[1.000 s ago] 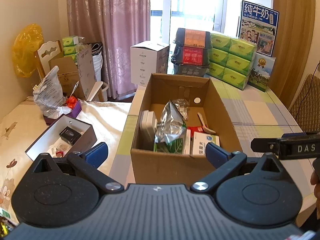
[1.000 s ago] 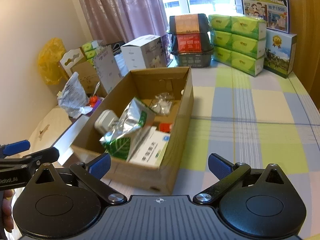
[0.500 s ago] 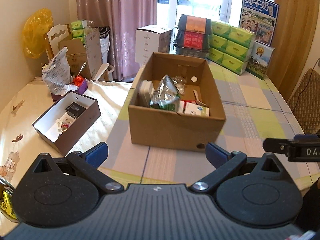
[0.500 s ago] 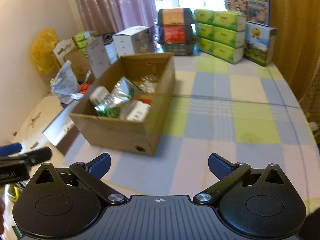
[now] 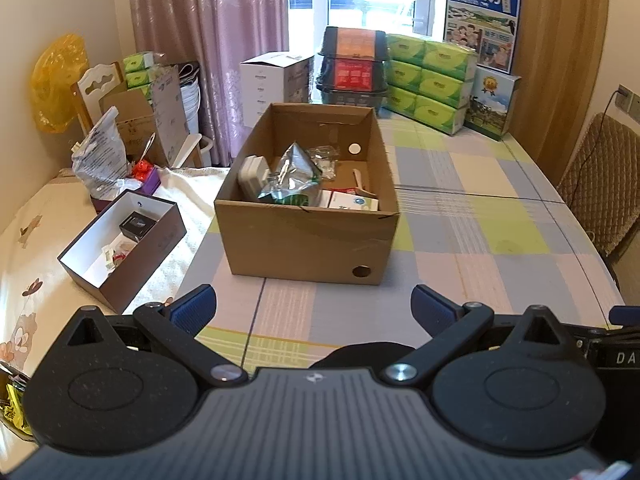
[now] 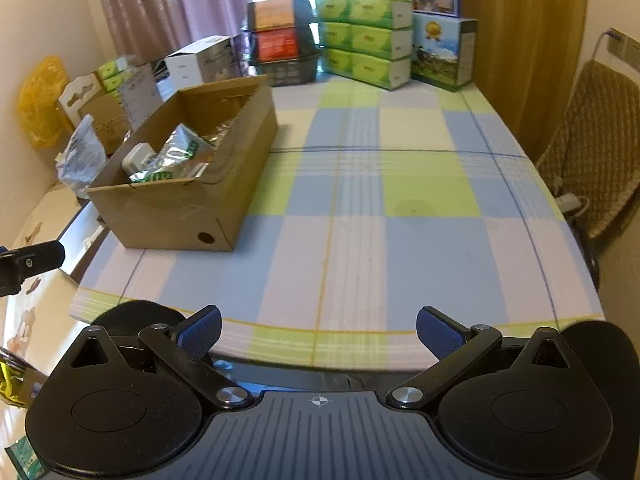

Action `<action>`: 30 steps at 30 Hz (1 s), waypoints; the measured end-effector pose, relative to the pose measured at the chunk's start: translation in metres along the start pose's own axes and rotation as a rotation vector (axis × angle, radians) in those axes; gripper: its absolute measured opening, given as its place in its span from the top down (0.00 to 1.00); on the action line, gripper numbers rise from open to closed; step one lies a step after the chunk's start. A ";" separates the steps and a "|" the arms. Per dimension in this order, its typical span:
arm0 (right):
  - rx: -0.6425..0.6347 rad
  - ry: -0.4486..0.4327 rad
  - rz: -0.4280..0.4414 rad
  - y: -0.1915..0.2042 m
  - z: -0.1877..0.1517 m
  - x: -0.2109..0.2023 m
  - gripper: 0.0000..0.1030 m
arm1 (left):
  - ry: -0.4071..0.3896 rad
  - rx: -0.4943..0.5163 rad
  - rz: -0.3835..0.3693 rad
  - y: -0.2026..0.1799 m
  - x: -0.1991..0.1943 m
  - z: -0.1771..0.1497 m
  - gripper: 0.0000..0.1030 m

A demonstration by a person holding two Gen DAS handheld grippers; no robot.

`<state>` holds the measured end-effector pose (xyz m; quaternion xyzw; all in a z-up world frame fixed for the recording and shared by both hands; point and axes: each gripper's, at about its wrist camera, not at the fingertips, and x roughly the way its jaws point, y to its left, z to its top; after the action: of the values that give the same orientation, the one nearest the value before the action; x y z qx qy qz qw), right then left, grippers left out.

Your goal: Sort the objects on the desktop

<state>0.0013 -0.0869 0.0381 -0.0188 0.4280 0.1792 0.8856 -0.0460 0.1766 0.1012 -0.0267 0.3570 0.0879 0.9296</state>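
Note:
An open cardboard box (image 5: pixel 308 236) (image 6: pixel 176 210) stands on the checked tablecloth. Inside it lie a silver-green foil pouch (image 5: pixel 290 178) (image 6: pixel 176 158), a white adapter (image 5: pixel 250 174) (image 6: pixel 138 158), a white-blue carton (image 5: pixel 354 202) and small oddments. My left gripper (image 5: pixel 314 308) hangs open and empty over the table's near edge, well short of the box. My right gripper (image 6: pixel 318 326) is open too, empty, at the front edge with the box far to its left. Each gripper's tip shows at the edge of the other's view.
A dark shallow box (image 5: pixel 120 248) with small items sits left of the table on a white cloth. Green tissue packs (image 5: pixel 428 80) (image 6: pixel 364 40), a black basket (image 5: pixel 352 68) and milk cartons (image 5: pixel 490 104) line the far end. A woven chair (image 6: pixel 592 152) stands at right.
Both grippers have drawn back from the cardboard box toward the table's near edge, so the box looks smaller and farther. Both stayed open and empty.

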 end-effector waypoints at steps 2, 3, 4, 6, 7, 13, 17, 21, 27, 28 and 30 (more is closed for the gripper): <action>0.007 -0.006 -0.005 -0.005 -0.002 -0.005 0.02 | -0.001 0.005 -0.002 -0.004 -0.001 -0.001 0.01; 0.010 -0.007 -0.007 -0.006 -0.003 -0.007 0.02 | 0.001 0.008 -0.003 -0.006 -0.001 -0.002 0.01; 0.014 -0.010 -0.008 -0.008 -0.004 -0.010 0.02 | 0.002 0.013 -0.005 -0.008 -0.001 -0.002 0.01; 0.020 -0.015 -0.009 -0.009 -0.004 -0.014 0.02 | 0.007 0.020 -0.005 -0.011 -0.002 -0.004 0.01; 0.022 -0.019 -0.009 -0.010 -0.004 -0.016 0.02 | 0.007 0.024 -0.005 -0.012 -0.002 -0.005 0.01; 0.027 -0.052 -0.009 -0.010 -0.001 -0.027 0.02 | -0.005 0.034 -0.004 -0.015 -0.006 -0.008 0.01; 0.026 -0.064 -0.001 -0.007 0.001 -0.031 0.02 | -0.009 0.034 0.004 -0.013 -0.008 -0.008 0.01; 0.021 -0.075 0.009 -0.003 0.003 -0.035 0.02 | -0.010 0.033 0.005 -0.013 -0.009 -0.009 0.01; 0.010 -0.084 0.013 0.003 0.006 -0.036 0.02 | -0.017 0.037 0.009 -0.013 -0.010 -0.008 0.01; 0.007 -0.085 0.014 0.003 0.006 -0.035 0.02 | -0.016 0.036 0.007 -0.013 -0.010 -0.008 0.01; 0.003 -0.083 0.015 0.005 0.006 -0.034 0.02 | -0.017 0.034 0.008 -0.012 -0.011 -0.008 0.01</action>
<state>-0.0151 -0.0912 0.0688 -0.0071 0.3914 0.1858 0.9012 -0.0570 0.1619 0.1018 -0.0090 0.3506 0.0857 0.9326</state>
